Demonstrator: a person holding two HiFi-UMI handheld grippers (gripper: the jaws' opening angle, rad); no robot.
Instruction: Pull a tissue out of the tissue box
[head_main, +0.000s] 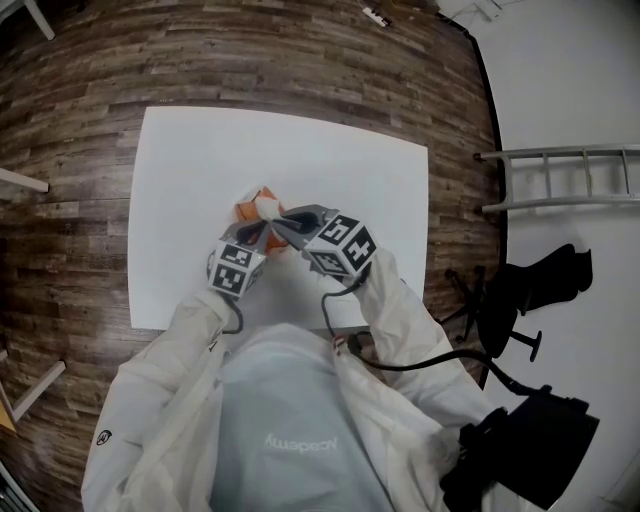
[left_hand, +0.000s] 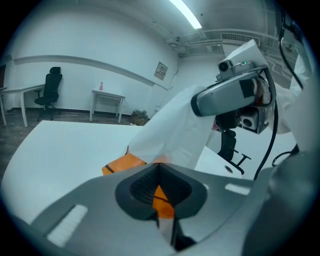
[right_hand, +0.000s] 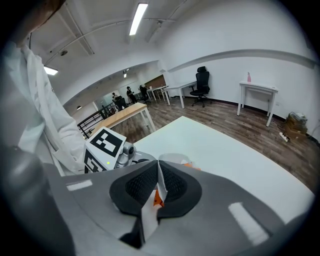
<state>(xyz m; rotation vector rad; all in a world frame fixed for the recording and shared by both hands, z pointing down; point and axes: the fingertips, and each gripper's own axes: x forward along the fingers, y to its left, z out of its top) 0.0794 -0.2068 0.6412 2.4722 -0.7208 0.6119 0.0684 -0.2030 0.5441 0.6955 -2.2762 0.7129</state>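
Observation:
A small orange tissue pack (head_main: 246, 211) lies near the middle of the white table (head_main: 190, 160), with a white tissue (head_main: 268, 207) sticking up out of it. My left gripper (head_main: 262, 232) is shut on the orange pack (left_hand: 125, 164), whose edge shows between its pads. My right gripper (head_main: 290, 222) comes in from the right and is shut on the tissue. In the left gripper view the tissue (left_hand: 175, 135) stretches up from the pack toward the right gripper. In the right gripper view a white strip of tissue (right_hand: 149, 215) runs between the closed jaws of the right gripper (right_hand: 158, 187).
The table stands on a wood-plank floor (head_main: 80, 120). An aluminium ladder (head_main: 560, 178) lies to the right, with a black office chair (head_main: 520, 290) and a black bag (head_main: 530, 440) below it. A black cable (head_main: 430, 365) trails from the right gripper.

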